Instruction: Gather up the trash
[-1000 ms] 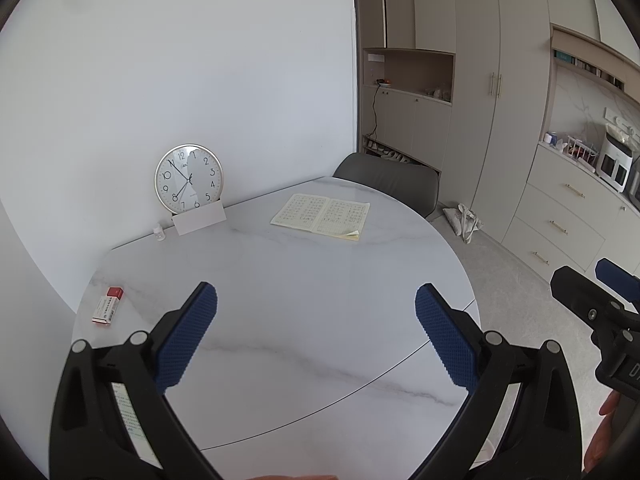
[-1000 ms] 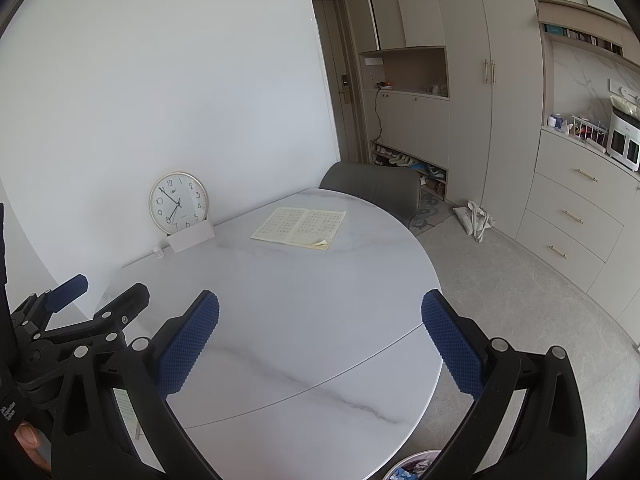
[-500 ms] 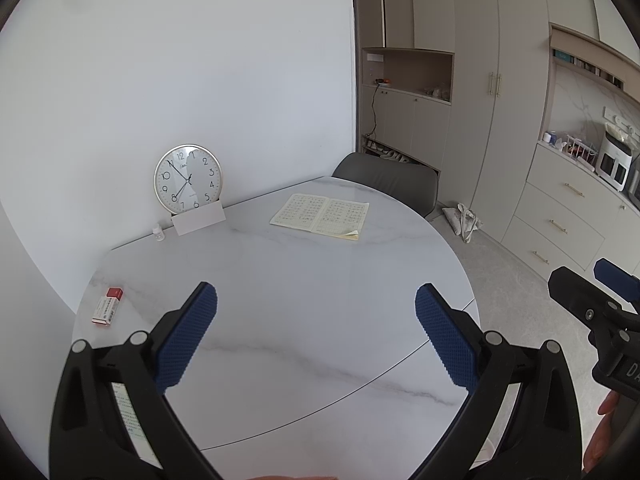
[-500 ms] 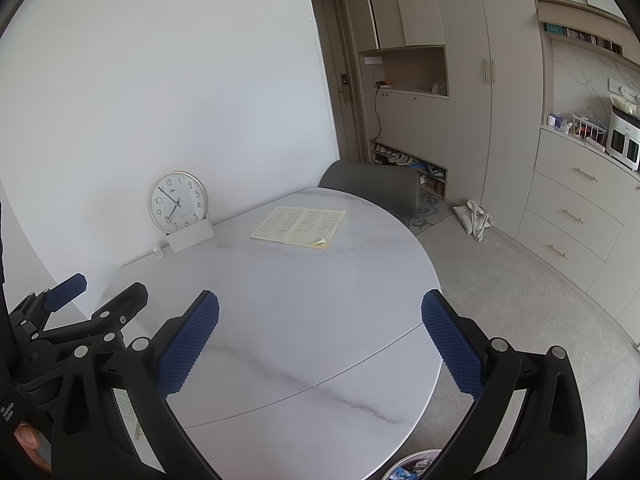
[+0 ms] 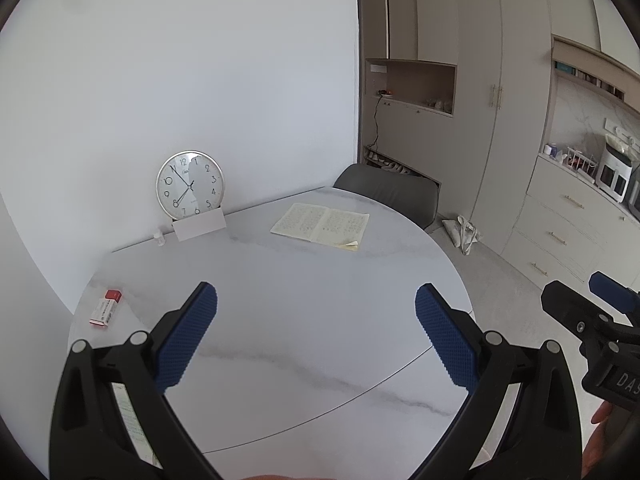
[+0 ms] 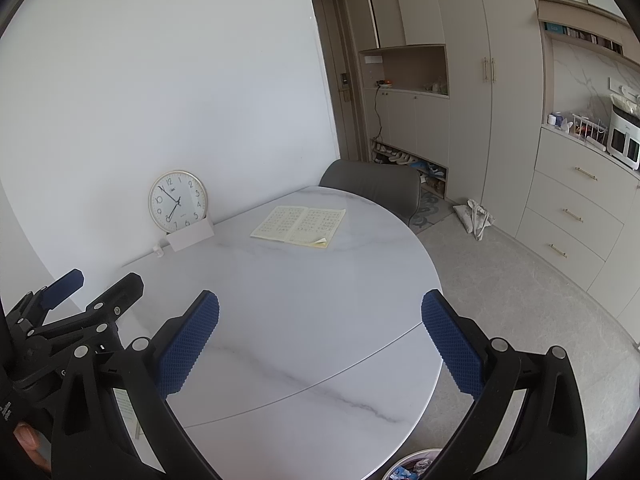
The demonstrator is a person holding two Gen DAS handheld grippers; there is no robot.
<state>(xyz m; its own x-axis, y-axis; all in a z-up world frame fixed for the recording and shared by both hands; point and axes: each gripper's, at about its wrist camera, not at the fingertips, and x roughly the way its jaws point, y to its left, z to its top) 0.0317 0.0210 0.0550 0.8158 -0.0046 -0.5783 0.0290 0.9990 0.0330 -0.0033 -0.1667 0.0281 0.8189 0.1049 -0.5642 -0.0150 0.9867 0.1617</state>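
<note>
Both grippers hover over the near edge of the marble table, side by side. Left gripper: fingers spread wide, nothing between them. Right gripper: same, spread wide and holding nothing.

Trash candidates: the only loose small item on the table is a red-and-white box at the far-left edge, close to the wall (can't tell if it's full or spent). A bin with stuff already in it sits on the floor just below the table's near-right edge, visible only in the right wrist view.

Stage is ambiguous: a nearly bare tabletop plus a partly filled bin fits either a last piece left to fetch or a finished job where the box isn't trash. So, conditional advice only:
- If the box goes, the left gripper is the nearer one. Come in low, fingers across the short sides, close on the middle so it doesn't pivot.
- It's close to the edge, so don't nudge it off while closing.
- Carry over to the bin on the right and release low over the opening.

Count:
- grippers: 2
- small box: 1
- bin: 1
- open booklet: 1
- clock: 1, leaning on the wall
- white card: 1, propped in front of the clock
- tiny white bottle: 1
- chair: 1
</note>
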